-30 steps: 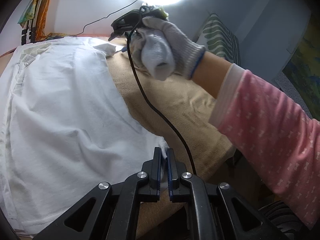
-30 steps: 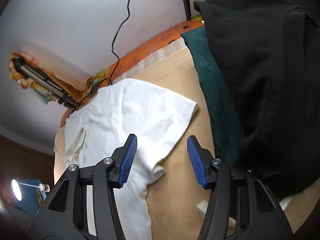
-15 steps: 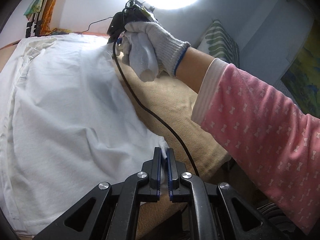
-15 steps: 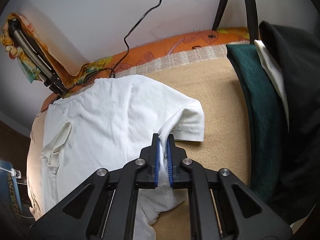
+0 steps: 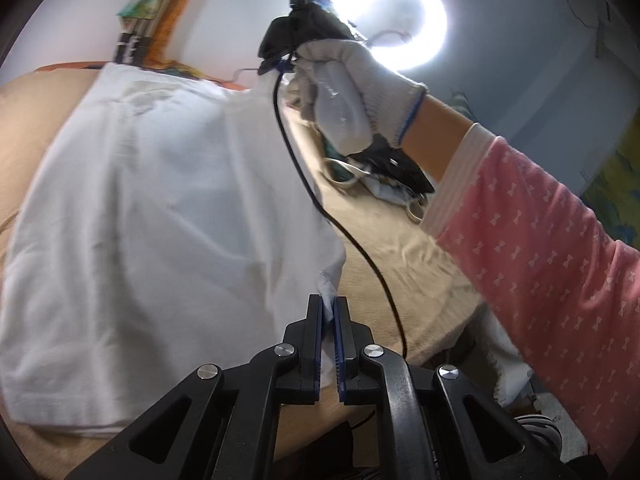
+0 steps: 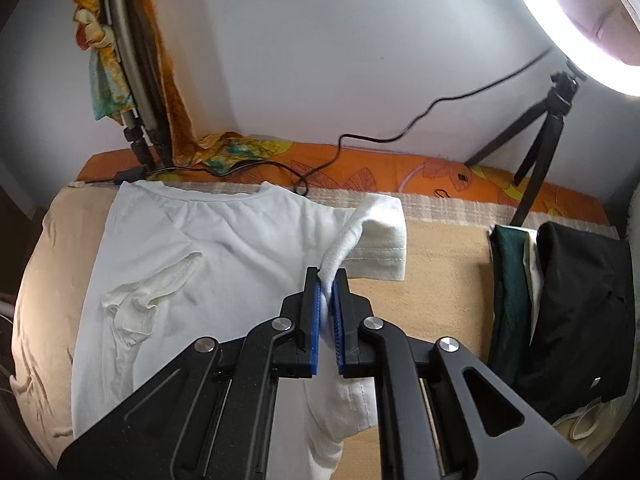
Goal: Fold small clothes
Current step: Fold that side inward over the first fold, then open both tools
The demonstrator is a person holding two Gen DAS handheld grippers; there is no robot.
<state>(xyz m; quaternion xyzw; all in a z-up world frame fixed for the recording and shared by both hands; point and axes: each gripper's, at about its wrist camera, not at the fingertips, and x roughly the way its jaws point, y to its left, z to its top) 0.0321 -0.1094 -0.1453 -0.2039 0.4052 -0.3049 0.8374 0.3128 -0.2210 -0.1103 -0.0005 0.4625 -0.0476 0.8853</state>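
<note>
Left hand-held gripper [image 5: 329, 307] pinching white T-shirt [image 5: 160, 216] hem corner, right hand-held gripper [image 6: 328, 283] pinching sleeve edge

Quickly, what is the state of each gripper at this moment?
Left gripper: closed, pinching a corner of the white cotton T-shirt.
Right gripper: closed, pinching the same T-shirt's edge below its sleeve.

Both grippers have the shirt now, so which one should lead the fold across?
Probably right: the right gripper pinches the lifted sleeve side, while the left gripper only holds the shirt's hem corner.
</note>
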